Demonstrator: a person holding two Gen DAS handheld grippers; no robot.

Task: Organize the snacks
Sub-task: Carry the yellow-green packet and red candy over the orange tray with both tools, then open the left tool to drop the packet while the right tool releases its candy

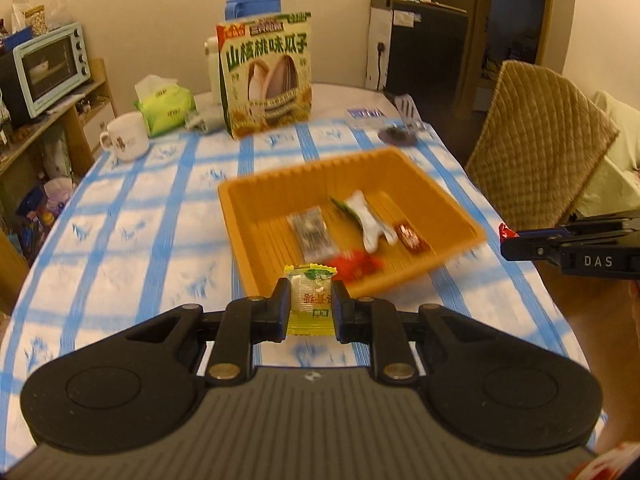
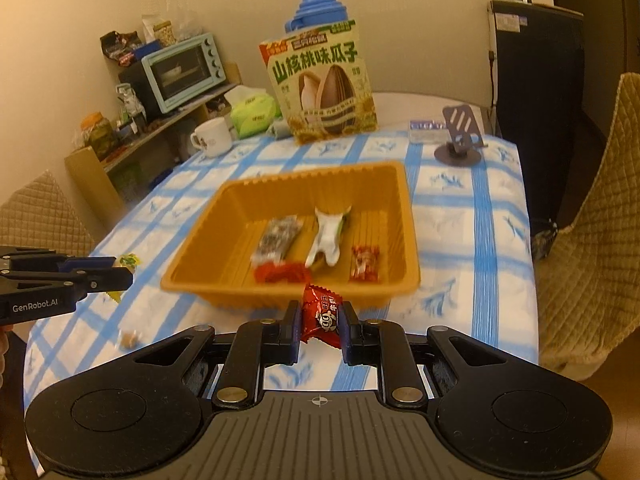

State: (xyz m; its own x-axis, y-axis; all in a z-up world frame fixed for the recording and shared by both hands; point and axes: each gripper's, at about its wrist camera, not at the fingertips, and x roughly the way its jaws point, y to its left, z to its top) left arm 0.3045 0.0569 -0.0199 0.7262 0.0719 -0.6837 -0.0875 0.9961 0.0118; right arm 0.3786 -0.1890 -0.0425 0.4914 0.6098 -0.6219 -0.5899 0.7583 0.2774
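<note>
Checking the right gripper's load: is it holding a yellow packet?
No, the right gripper clamps a red candy packet.

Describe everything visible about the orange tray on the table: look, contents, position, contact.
The orange tray is a shallow rectangular bin, seemingly thin moulded plastic, with ribbed walls, a ridged floor and a rolled rim. It rests flat on the blue-checked tablecloth, set at an angle to the table edges. Inside lie a dark speckled packet, a white-and-green packet, a red-brown wrapped candy and a bright red wrapper. Neither hand-held gripper touches it. Motion blur softens its edges.
</note>
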